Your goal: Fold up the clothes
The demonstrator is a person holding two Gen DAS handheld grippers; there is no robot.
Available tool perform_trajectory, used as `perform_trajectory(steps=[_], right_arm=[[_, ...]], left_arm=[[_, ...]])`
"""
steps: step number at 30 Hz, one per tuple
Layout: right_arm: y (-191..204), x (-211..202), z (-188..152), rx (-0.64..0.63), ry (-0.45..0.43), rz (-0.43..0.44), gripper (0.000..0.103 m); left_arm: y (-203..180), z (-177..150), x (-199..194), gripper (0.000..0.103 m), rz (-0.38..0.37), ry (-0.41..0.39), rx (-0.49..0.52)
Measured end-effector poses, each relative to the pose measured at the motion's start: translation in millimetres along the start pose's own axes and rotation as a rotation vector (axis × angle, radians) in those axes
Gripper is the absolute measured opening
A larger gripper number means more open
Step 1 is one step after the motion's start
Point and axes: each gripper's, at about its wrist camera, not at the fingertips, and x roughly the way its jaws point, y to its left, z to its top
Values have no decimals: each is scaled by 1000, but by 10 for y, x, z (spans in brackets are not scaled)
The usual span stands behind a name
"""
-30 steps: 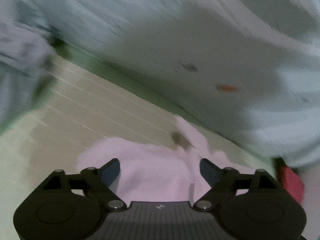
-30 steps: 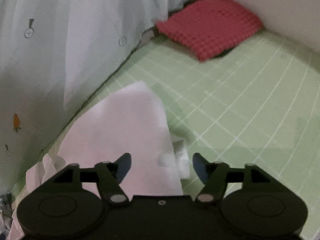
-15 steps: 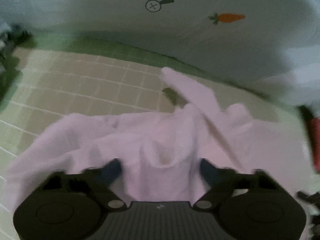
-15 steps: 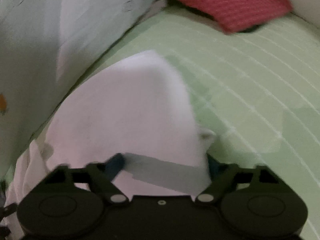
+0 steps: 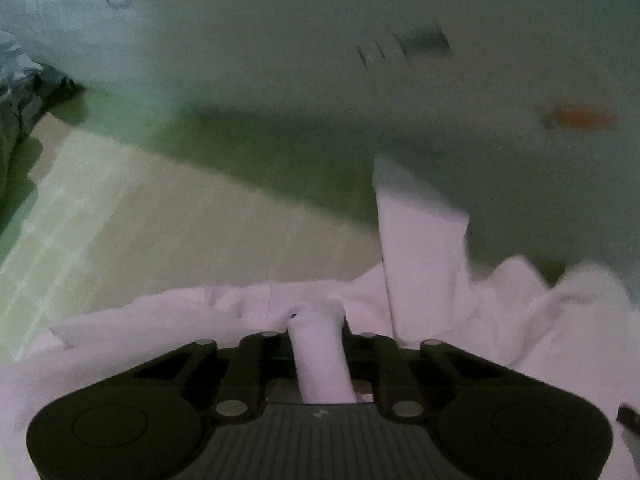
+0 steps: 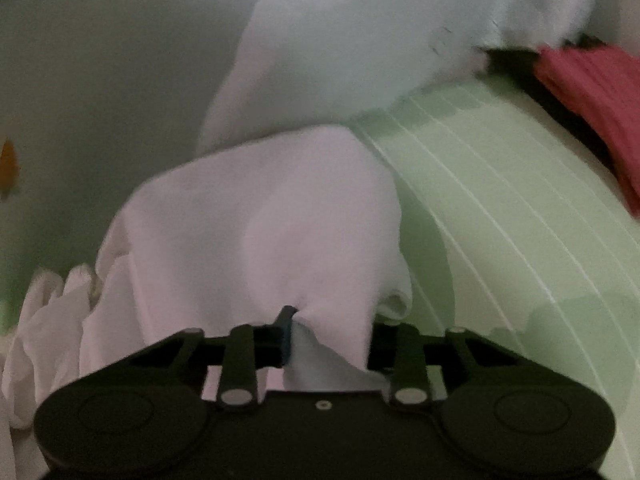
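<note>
A pale pink garment lies crumpled on the green checked sheet. My left gripper is shut on a rolled fold of it, which sticks out between the jaws. In the right wrist view the same pink garment rises in a mound in front of my right gripper, which is shut on a bunched edge of the cloth. The right finger there is hidden under the fabric.
A white quilt with small carrot prints fills the back of the left wrist view and shows in the right wrist view. A red knitted cloth lies at the far right on the green sheet. Dark clothes sit at the far left.
Both grippers were open over the pink garment a second ago. Both have since closed on its cloth, and the fabric now bunches up between the jaws.
</note>
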Motion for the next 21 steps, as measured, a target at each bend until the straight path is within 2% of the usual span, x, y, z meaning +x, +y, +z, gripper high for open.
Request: perform_trajectory(steps=[2,5,8,10,11,13,15,17,19,21], right_arm=[[20,-108,245,2,-71,10,22],[-84,-475,488,7,-179,19,21],[-278,-925,524,-2,-277,-28,21],[-506,-1131,393,16,-290,-95,21],[-625,-1227,322,27,-293,-129,22],[-898,-1253,132,64,-208,-181,26],[-1080,-1270,-130,107,-113,-201,30],[-1250,-1291,-398,148,-18,-219,34],[-1235,-1428,-655,144,-16,-222,44],[-1164,-1606,-853,126,-38,-207,58]], left_arm=[[59,244,-180,13,-4,-77,-21],[255,433,-720,12,8,-209,-23],[640,285,-1356,8,41,-290,-76],[903,56,-1713,8,72,-307,-105],[1028,-110,-1852,8,92,-299,-112],[1270,-516,-2015,8,102,-239,-157],[1488,-981,-2051,9,75,-140,-257],[1576,-1383,-2051,10,54,-49,-288],[1599,-1753,-2110,11,19,13,-296],[1583,-1978,-2216,14,-5,39,-291]])
